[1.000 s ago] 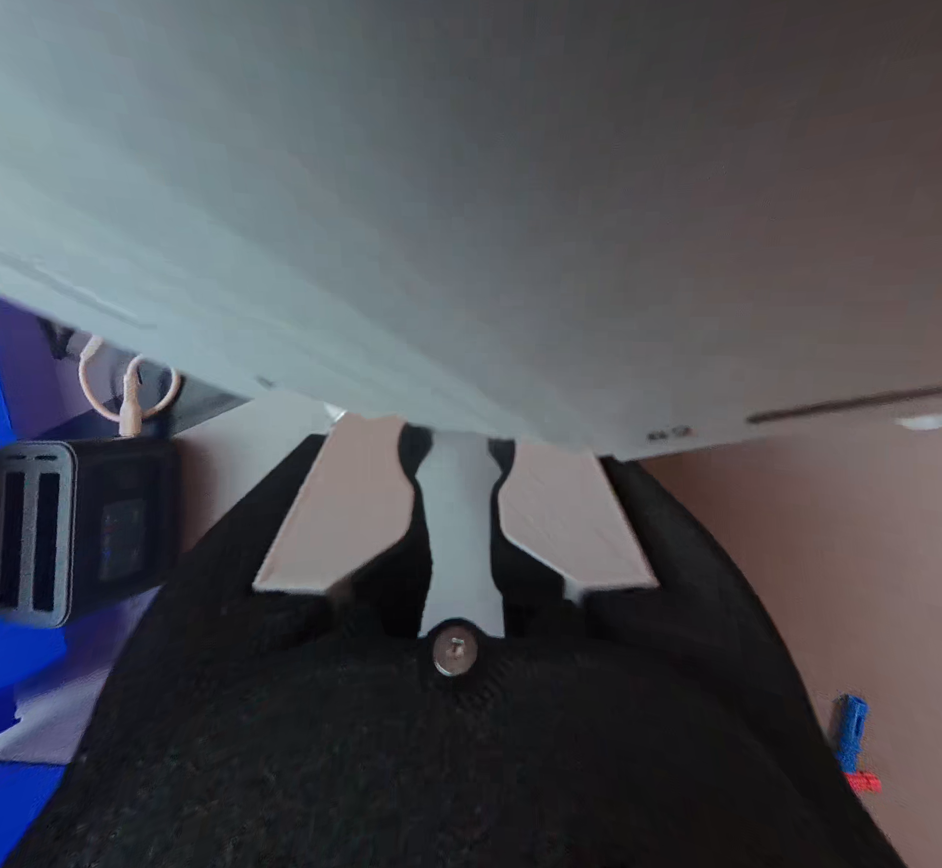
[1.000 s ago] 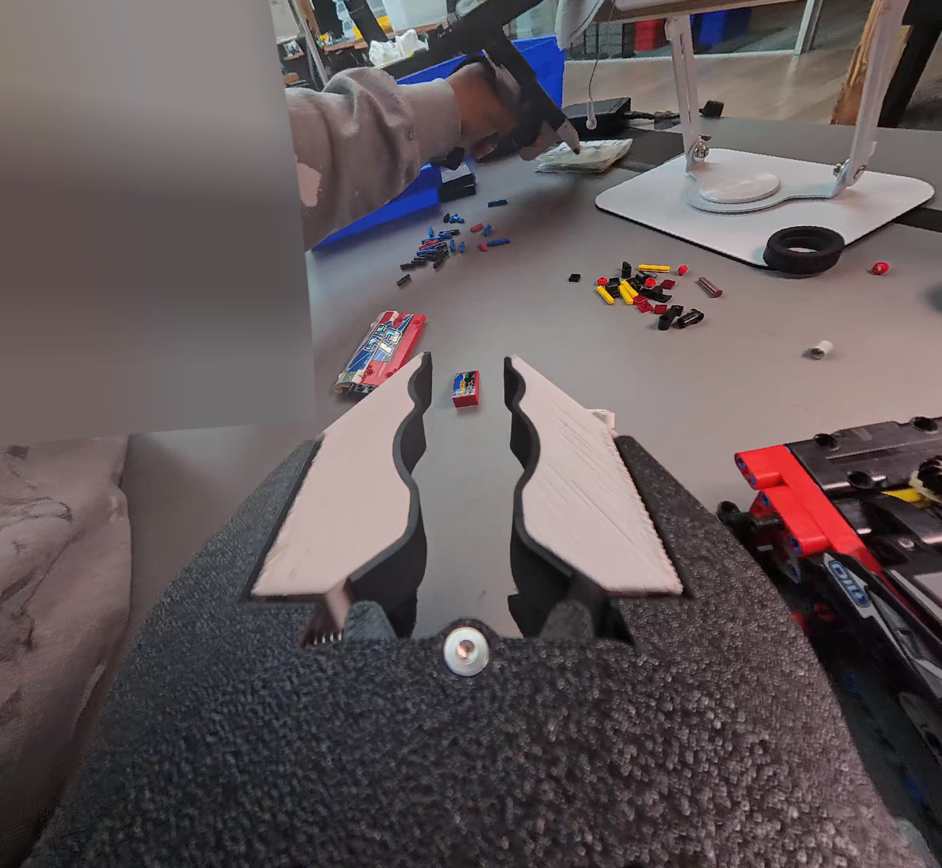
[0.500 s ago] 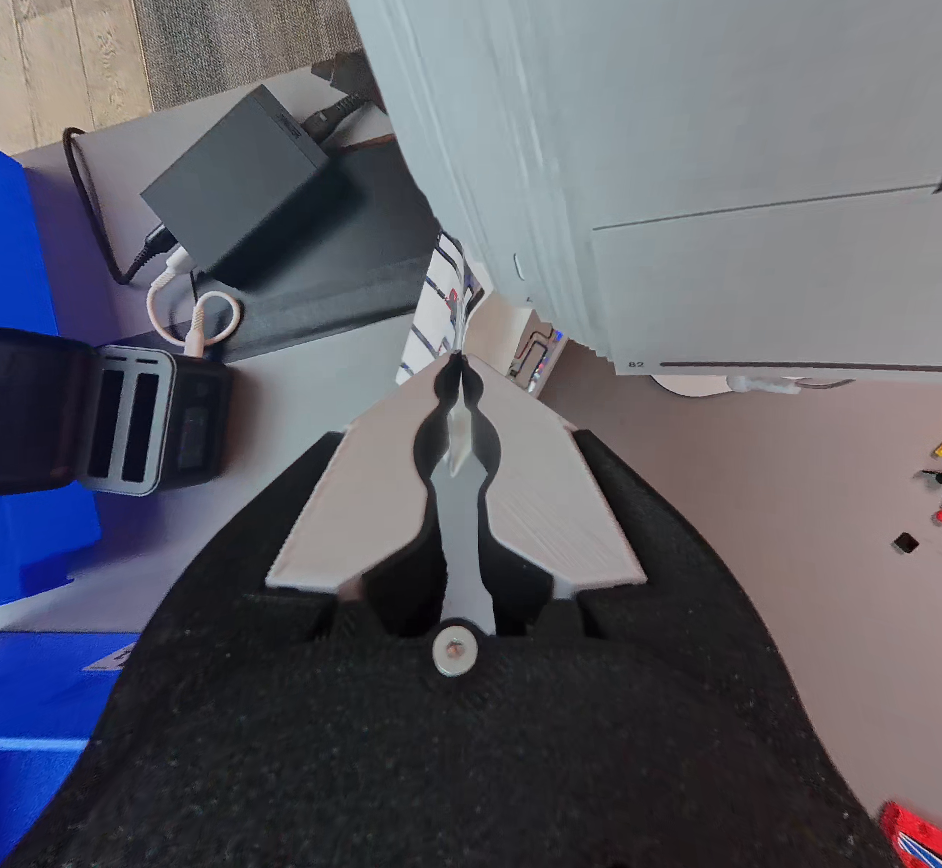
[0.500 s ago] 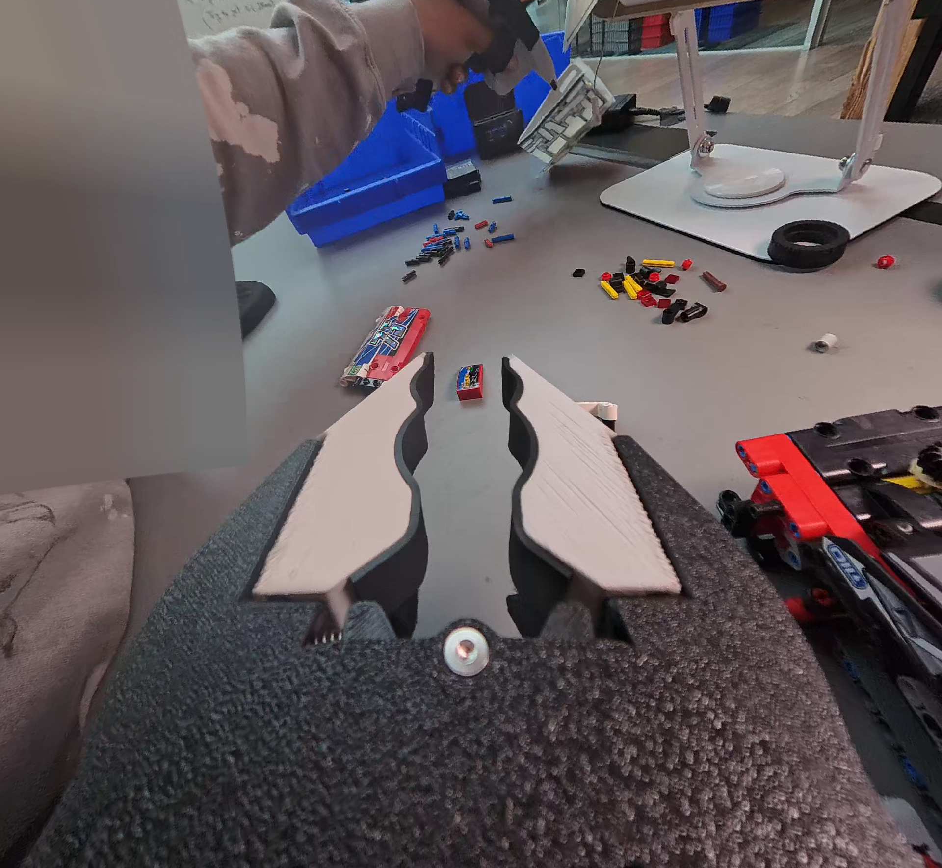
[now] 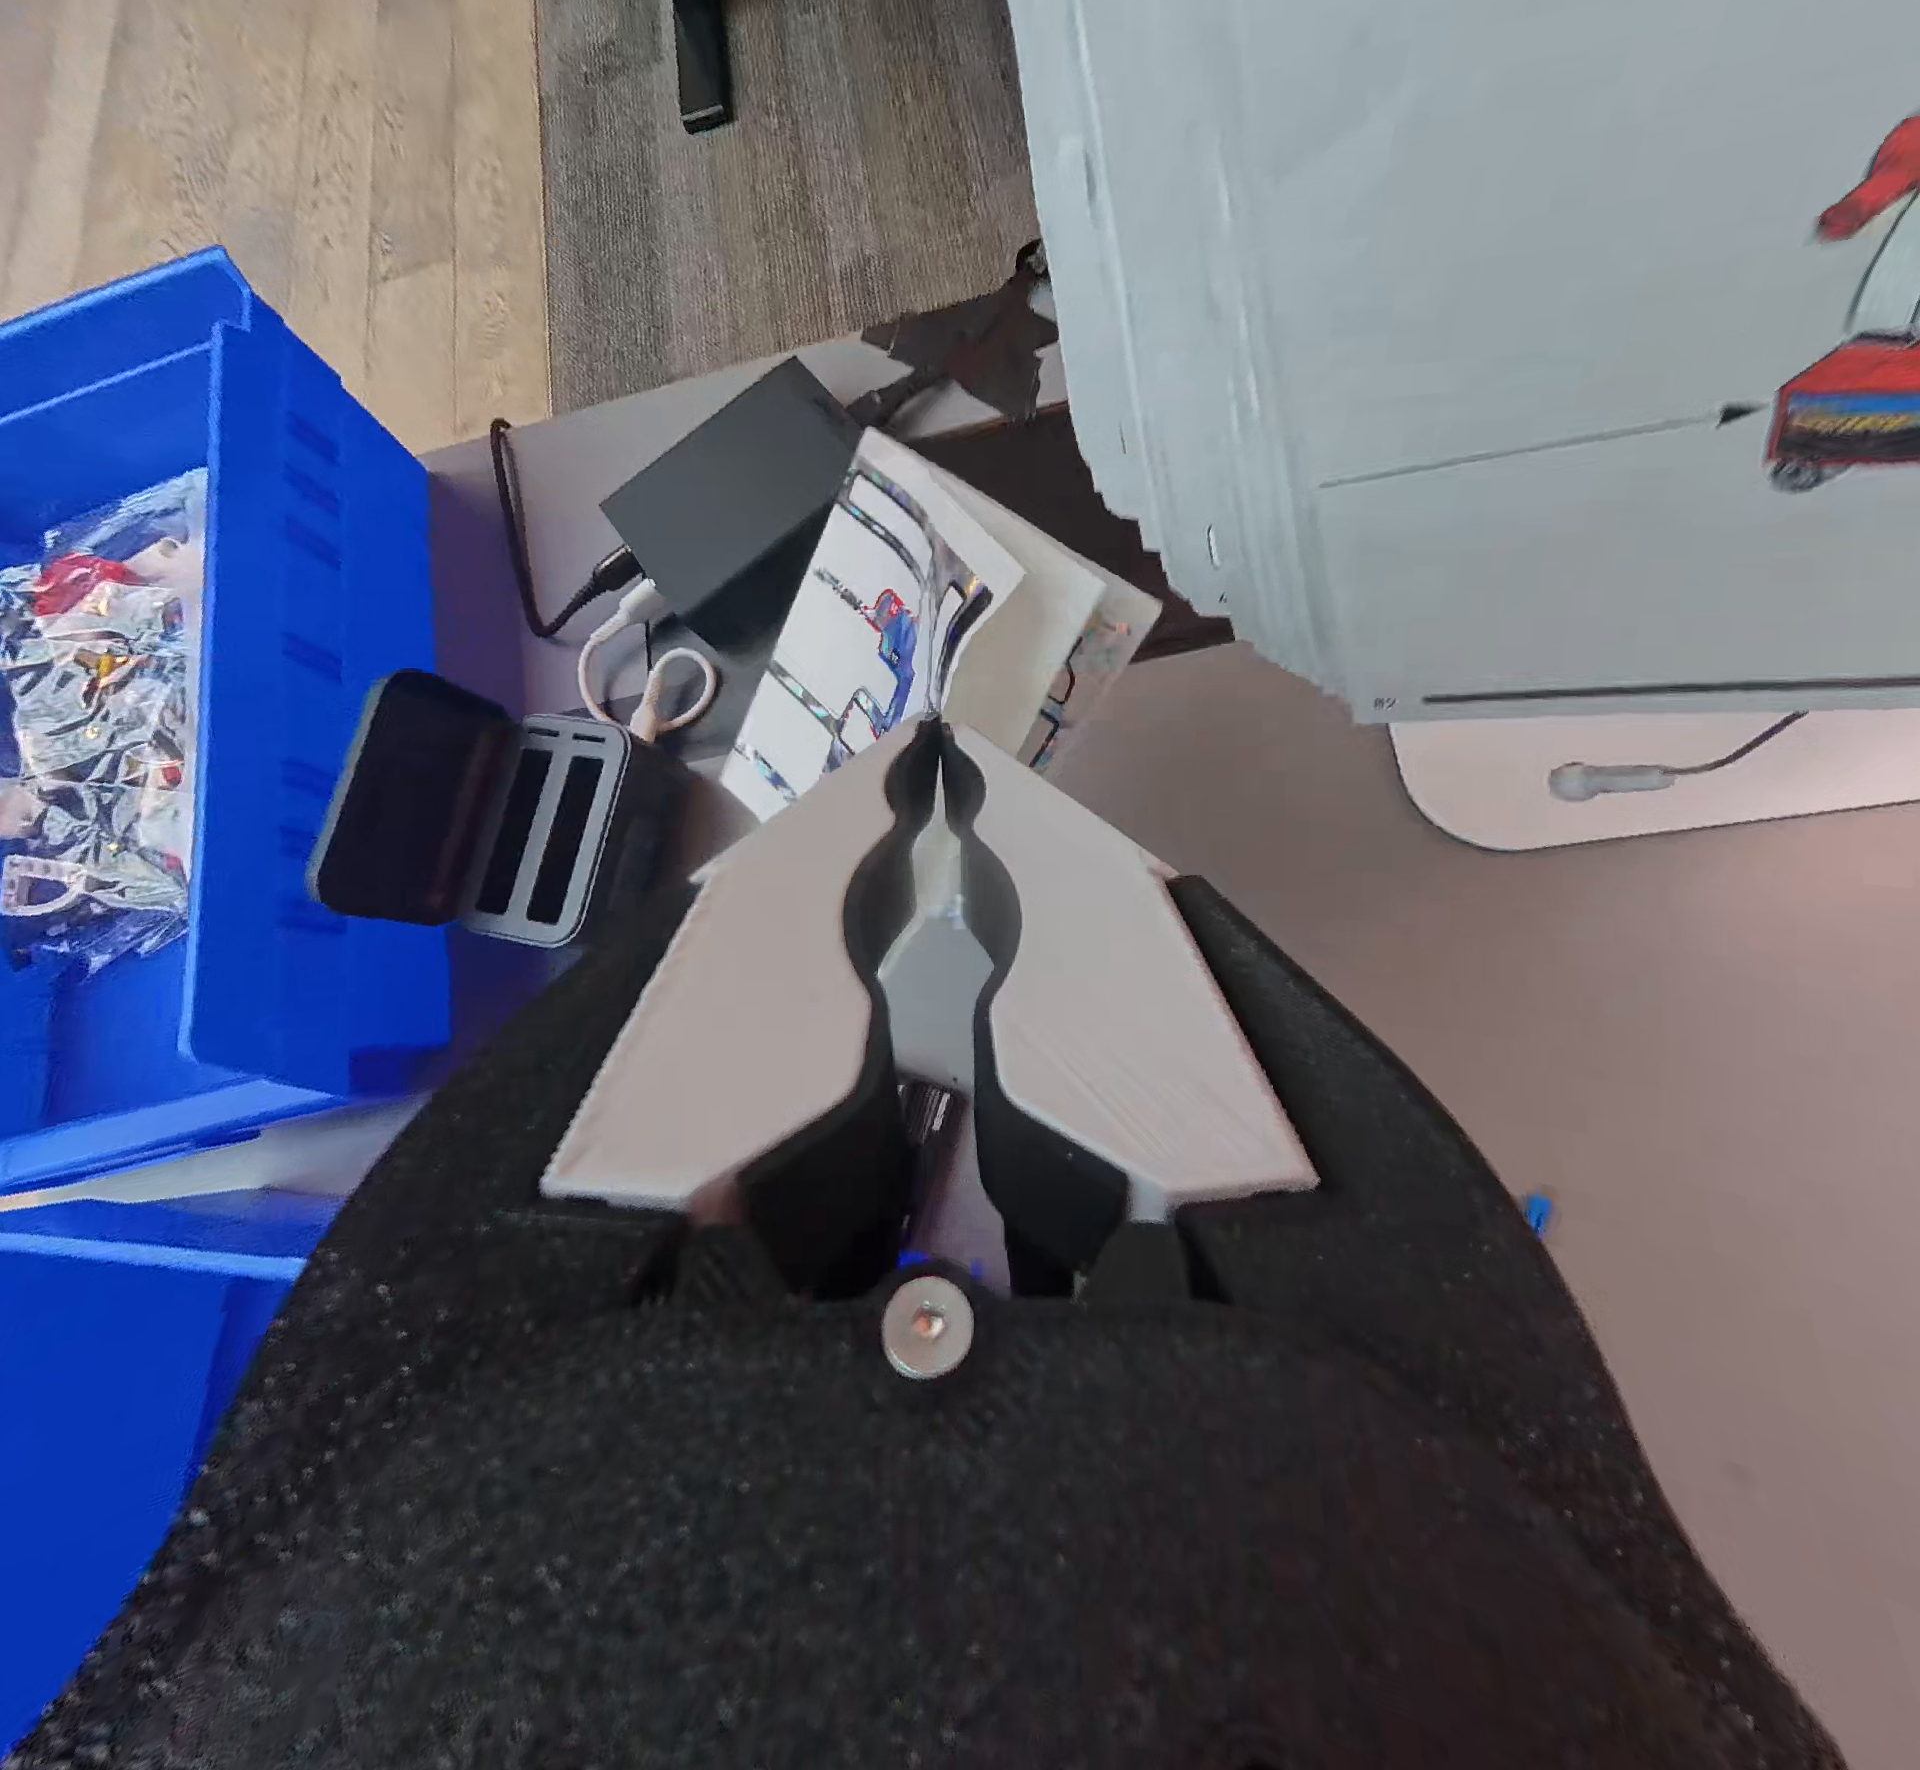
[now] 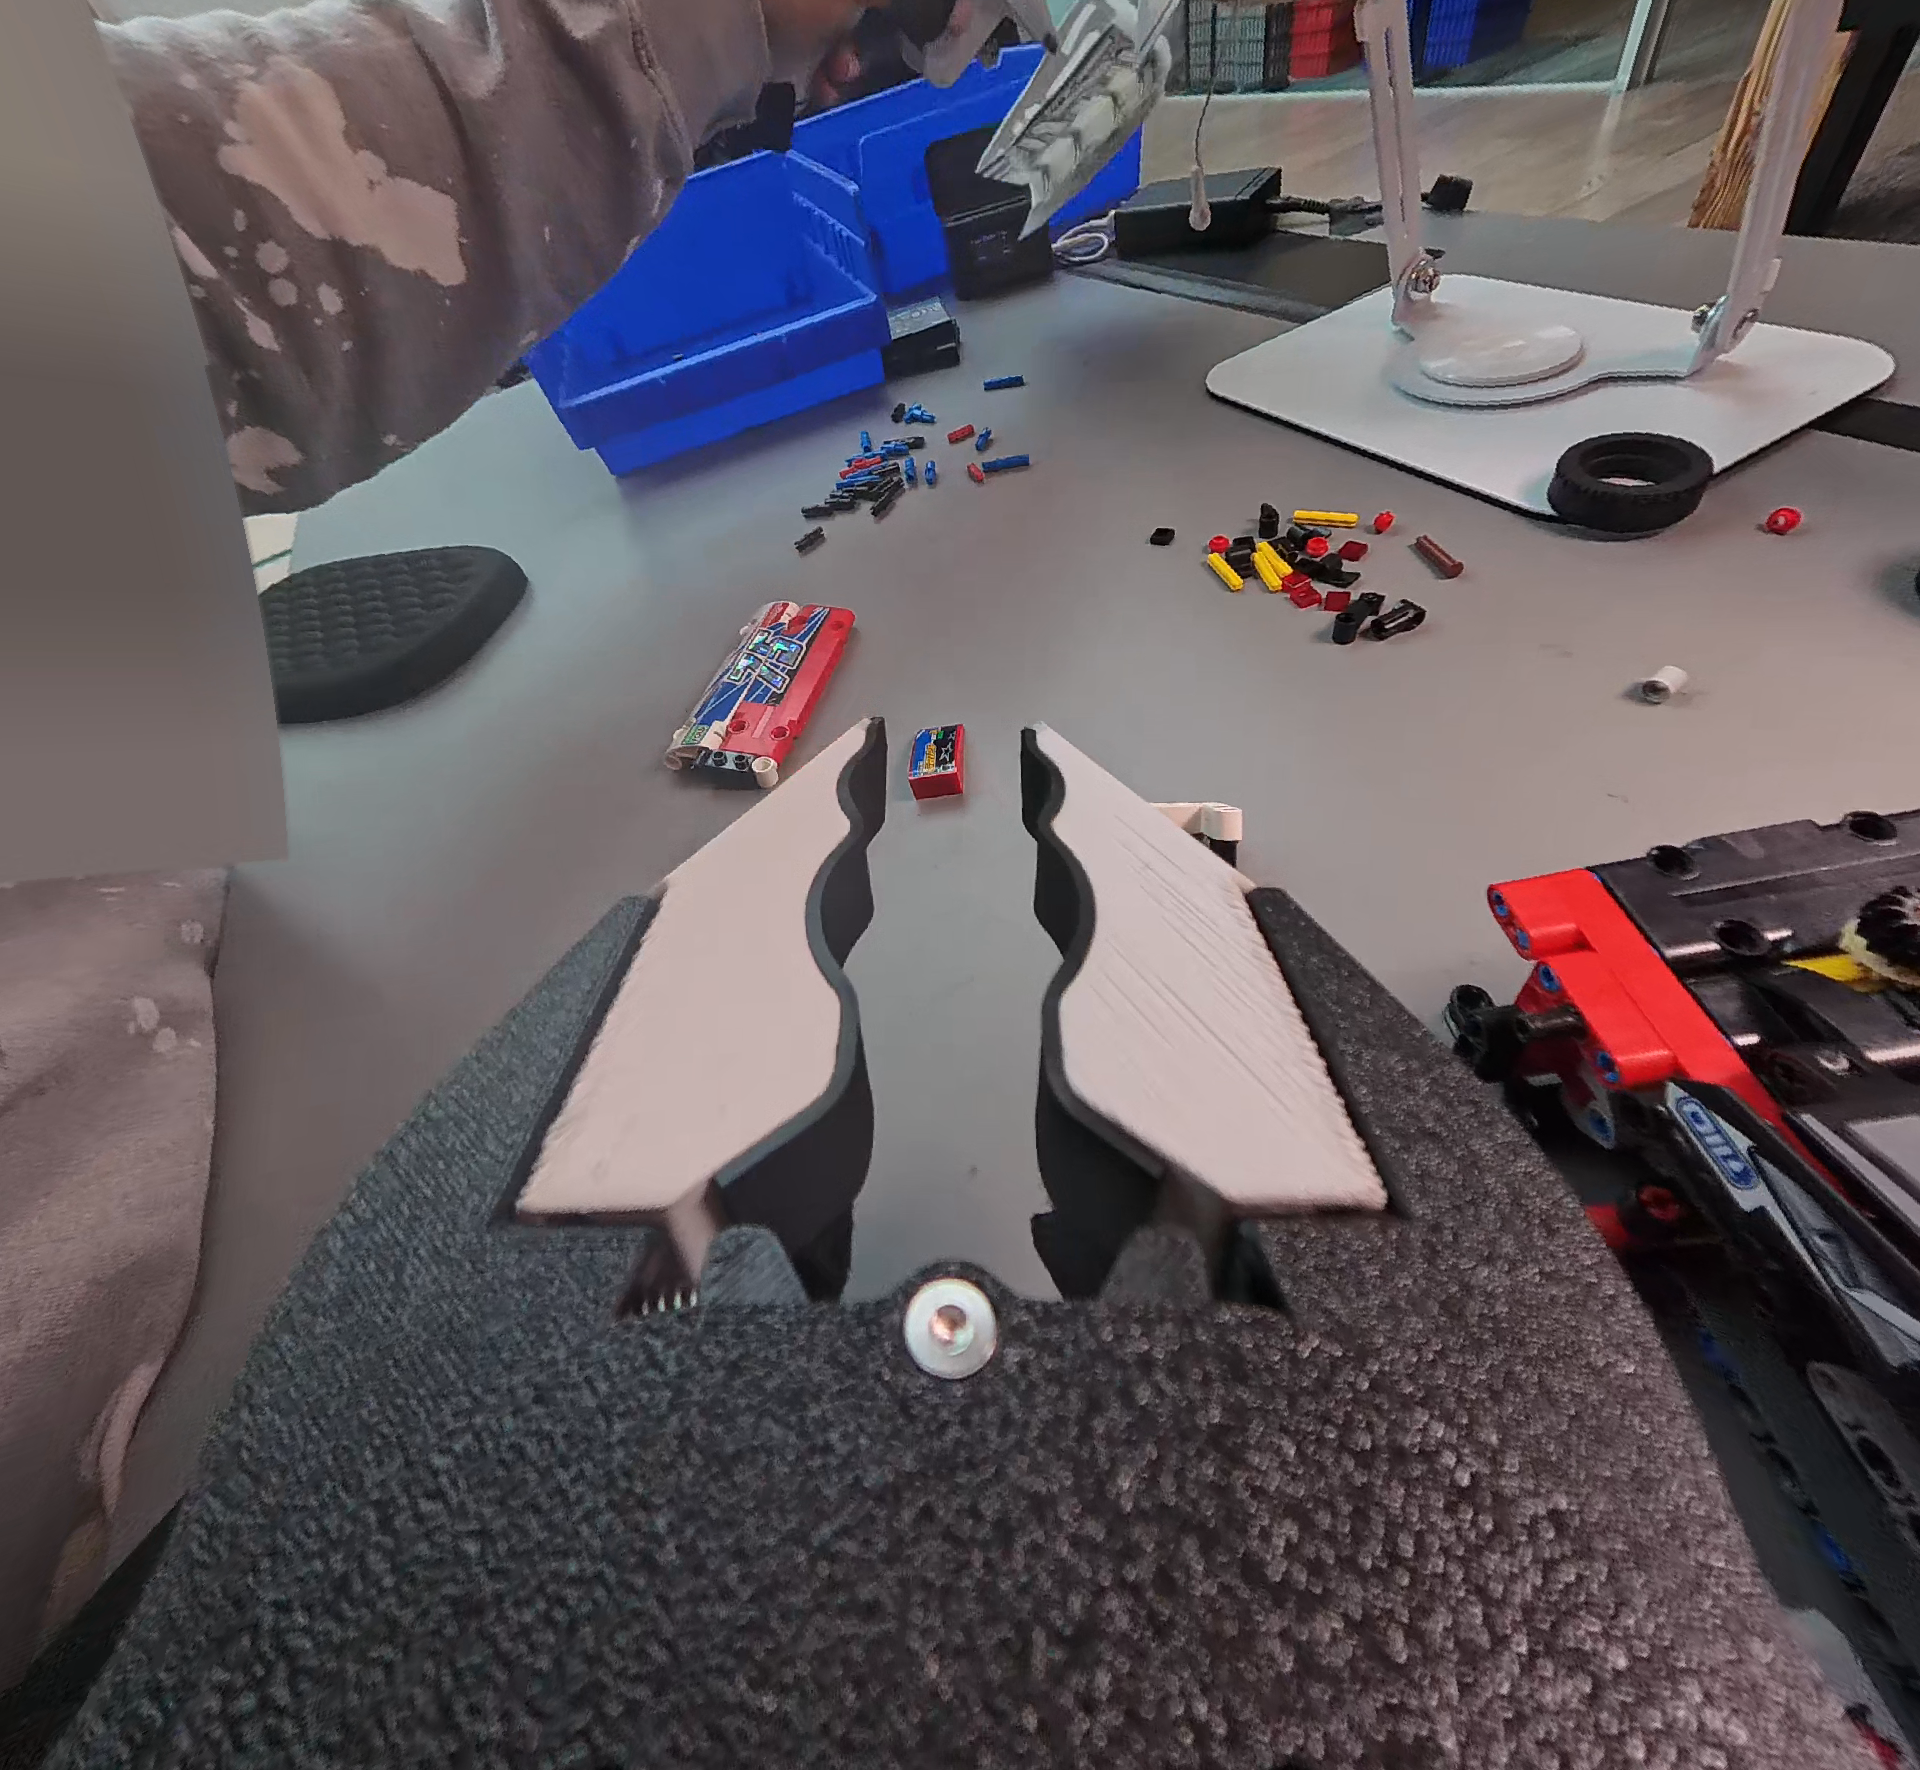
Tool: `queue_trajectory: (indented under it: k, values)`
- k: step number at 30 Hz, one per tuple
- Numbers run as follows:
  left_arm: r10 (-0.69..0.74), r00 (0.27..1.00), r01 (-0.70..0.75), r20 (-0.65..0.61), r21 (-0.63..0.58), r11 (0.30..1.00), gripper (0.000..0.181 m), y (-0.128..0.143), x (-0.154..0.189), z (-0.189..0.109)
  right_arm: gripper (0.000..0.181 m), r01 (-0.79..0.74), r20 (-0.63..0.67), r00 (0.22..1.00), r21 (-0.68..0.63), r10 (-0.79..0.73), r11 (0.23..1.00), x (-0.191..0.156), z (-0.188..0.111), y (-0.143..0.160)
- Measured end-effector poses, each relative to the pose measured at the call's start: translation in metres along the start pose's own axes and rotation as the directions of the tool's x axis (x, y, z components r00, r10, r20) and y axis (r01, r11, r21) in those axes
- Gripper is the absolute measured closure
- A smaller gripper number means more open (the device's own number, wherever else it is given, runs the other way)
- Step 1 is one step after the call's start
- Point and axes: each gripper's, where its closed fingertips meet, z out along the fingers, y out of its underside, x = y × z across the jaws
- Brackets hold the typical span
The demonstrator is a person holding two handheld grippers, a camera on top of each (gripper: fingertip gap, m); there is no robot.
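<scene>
While the left hand-held gripper (image 5: 938, 746) hangs above the far left part of the bench (image 6: 1039, 598), its fingers are pressed together on the edge of a printed sheet (image 5: 883, 619), which fans away from the tips over a dark power brick (image 5: 727, 515). Left of it sits a blue bin (image 5: 301, 681); right of it, a tilted open booklet (image 5: 1455, 266) rests on a white stand (image 6: 1538, 370). From the right wrist view the same sheet (image 6: 1081, 99) hangs high, clear of the bench, slanting down toward the far edge.

Nearer the front edge, the right hand-held gripper (image 6: 951, 749) rests low with its fingers parted and nothing held. A small red tile (image 6: 937, 761) lies just beyond, between the tips, its long axis running along the fingers; this gripper is much the nearer to it. Just left lies a red-and-blue panel (image 6: 764, 686), angled toward the far right. A partly built red and black model (image 6: 1714, 1045) sits at the right.
</scene>
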Motion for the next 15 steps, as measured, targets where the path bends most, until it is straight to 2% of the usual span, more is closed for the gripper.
queue_trajectory:
  k: [1,3,5,7,12,15]
  values:
    - [0.036,0.999,-0.036,0.017,-0.024,0.999,0.181,0.005,-0.001,0.001,0.155,0.001,0.0,1.0,-0.003,-0.001,1.0,0.0,0.001,0.001]
    - [0.107,0.994,-0.106,0.008,-0.087,0.991,0.181,0.017,0.004,0.005,0.156,0.004,-0.002,1.0,-0.006,-0.004,1.0,0.0,0.002,0.002]
    - [0.115,0.991,-0.126,-0.074,-0.16,0.979,0.181,0.034,0.02,0.012,0.156,0.003,-0.004,1.0,-0.012,-0.003,1.0,0.001,0.003,0.004]
    - [0.166,0.982,-0.177,-0.092,-0.131,0.975,0.181,0.033,0.027,0.015,0.156,-0.003,-0.003,1.0,-0.01,0.003,1.0,0.002,0.003,0.004]
    - [0.111,0.97,-0.117,-0.214,-0.017,0.993,0.145,0.012,0.04,0.002,0.156,-0.016,0.002,1.0,0.023,0.016,1.0,0.004,0.001,-0.001]
    - [0.129,0.973,-0.124,-0.189,0.039,0.992,0.143,-0.001,0.026,-0.008,0.156,-0.02,0.007,1.0,0.034,0.02,0.999,0.005,0.001,-0.003]
